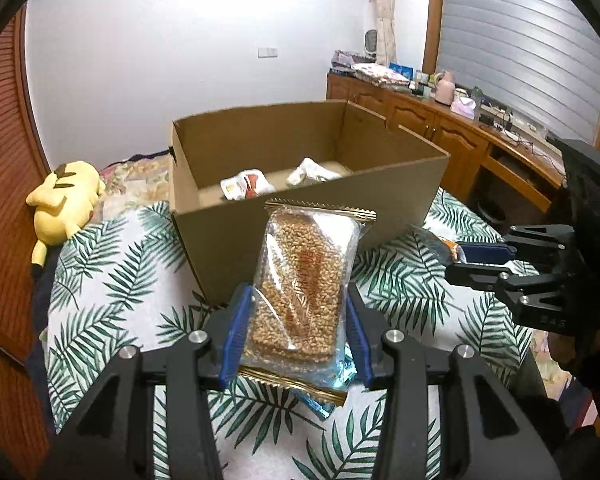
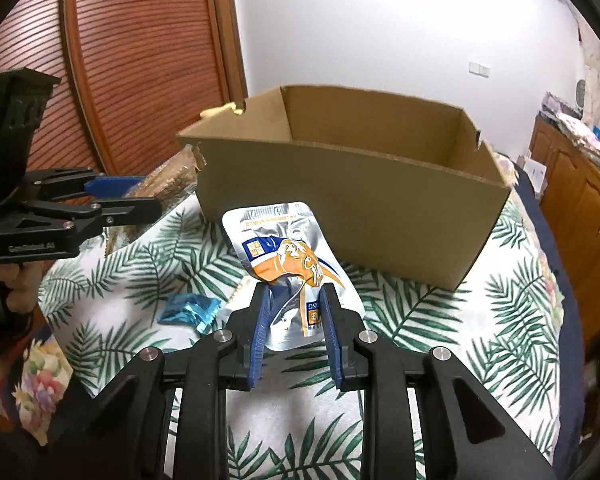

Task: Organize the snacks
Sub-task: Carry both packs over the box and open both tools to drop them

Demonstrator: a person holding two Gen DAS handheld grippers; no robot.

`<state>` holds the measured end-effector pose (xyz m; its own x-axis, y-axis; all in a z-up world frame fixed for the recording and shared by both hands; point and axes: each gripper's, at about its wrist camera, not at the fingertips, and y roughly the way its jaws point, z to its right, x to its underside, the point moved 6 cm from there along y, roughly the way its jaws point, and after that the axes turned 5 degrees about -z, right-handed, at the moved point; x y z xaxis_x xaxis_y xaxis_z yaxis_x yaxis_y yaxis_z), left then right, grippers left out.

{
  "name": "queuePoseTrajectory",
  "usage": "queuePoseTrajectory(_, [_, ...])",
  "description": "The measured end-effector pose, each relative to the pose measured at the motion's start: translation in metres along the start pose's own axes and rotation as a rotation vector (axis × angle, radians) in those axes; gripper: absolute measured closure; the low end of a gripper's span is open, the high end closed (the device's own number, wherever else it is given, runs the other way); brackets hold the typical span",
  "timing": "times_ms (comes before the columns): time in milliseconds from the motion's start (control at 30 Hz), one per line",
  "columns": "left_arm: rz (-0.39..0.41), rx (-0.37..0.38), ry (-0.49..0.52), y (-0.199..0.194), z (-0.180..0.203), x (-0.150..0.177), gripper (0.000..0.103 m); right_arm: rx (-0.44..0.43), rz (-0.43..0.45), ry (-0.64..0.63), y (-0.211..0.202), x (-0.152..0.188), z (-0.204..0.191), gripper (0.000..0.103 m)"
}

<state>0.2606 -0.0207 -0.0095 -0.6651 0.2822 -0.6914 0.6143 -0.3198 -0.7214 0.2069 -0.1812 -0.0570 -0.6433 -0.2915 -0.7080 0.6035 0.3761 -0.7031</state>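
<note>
Your left hand-held gripper [image 1: 296, 336] is closed partway on a clear packet of grain bars [image 1: 304, 292], its blue pads pressing the packet's two long edges so it stands up in front of the cardboard box [image 1: 320, 224]; held by the sides like that, the packet looks ready to go over the box's near wall without folding. Your right hand-held gripper [image 2: 294, 332] is pinched narrower on a silver and orange pouch [image 2: 280, 256], the foil creasing between the pads, and it also sits just in front of the box, on the side away from the red slatted door [image 2: 140, 60]. The box rests on a bed with a palm-leaf cover [image 2: 440, 320], probably so both packets can be dropped in from one spot. Two white wrapped snacks [image 1: 246, 186] already lie on the box floor, but from the left camera its near wall hides much of that floor, and the right camera sees none of the contents. A blue wrapper [image 2: 190, 310] lies on the cover in front of the box, nearer the door; what it contains is unclear. The print on the grain packet is unreadable.
</note>
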Motion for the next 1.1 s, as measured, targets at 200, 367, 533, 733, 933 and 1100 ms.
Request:
queuePoseTrajectory(200, [0.045,-0.008,-0.014,-0.011,-0.002,-0.014,0.06,0.011,0.044,-0.015,-0.015,-0.012,-0.007,0.079])
queuePoseTrajectory(367, [0.075,-0.016,-0.022,-0.017,-0.005,-0.025,0.06,0.022,0.075,-0.024,-0.028,-0.021,-0.005,0.079])
queuePoseTrajectory(533, [0.095,-0.022,-0.028,-0.018,-0.008,-0.037,0.06,0.032,0.099,-0.036,-0.037,-0.029,-0.004,0.079])
queuePoseTrajectory(733, [0.116,-0.033,-0.026,-0.016,-0.012,-0.053,0.06,0.041,0.117,-0.054,-0.041,-0.04,-0.001,0.079])
queuePoseTrajectory(933, [0.133,-0.051,-0.044,-0.004,-0.021,-0.072,0.059,0.045,0.136,-0.069,-0.04,-0.057,0.007,0.078])
queuePoseTrajectory(1100, [0.125,-0.063,-0.05,0.015,-0.029,-0.085,0.059,0.053,0.144,-0.077,-0.034,-0.069,0.016,0.078])
